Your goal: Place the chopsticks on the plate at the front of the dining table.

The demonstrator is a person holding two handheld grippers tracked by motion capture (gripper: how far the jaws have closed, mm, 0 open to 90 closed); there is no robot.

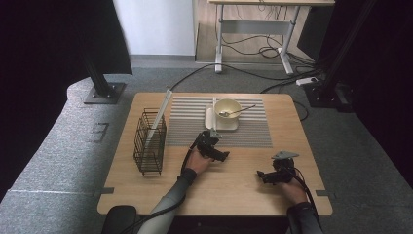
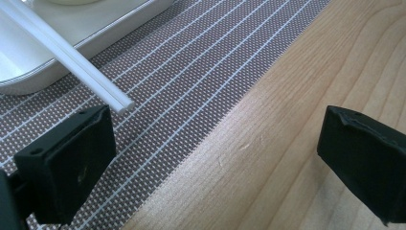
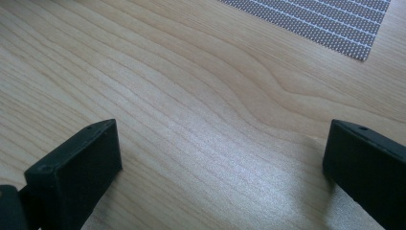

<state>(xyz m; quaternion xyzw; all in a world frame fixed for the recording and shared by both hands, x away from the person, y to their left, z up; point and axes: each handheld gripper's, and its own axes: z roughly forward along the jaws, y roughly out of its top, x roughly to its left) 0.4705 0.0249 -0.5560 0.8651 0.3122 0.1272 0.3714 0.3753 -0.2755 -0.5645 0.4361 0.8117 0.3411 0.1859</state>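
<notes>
Taking the striped placemat (image 1: 195, 122) as our landmark, we see the white chopsticks (image 2: 72, 52) lying on it, resting over the tray's (image 2: 28, 72) edge, long axis running away from us. Our left gripper (image 1: 215, 138), jaws wide apart and empty, sits at the mat's near edge with the chopstick tips just beside its left jaw; the right gripper (image 1: 260, 174), also spread, rests well off the mat.

The high view is evenly lit over the wooden table (image 1: 243, 180), while the sides fall into near black behind dark curtains (image 1: 44, 73). The picture is soft and slightly grainy, and small things lack fine detail. Both gripper views are bright and sharp on the wood grain and the woven mat (image 2: 191, 86), with soft shadows beneath the black jaws and a pale sheen on the wood.
</notes>
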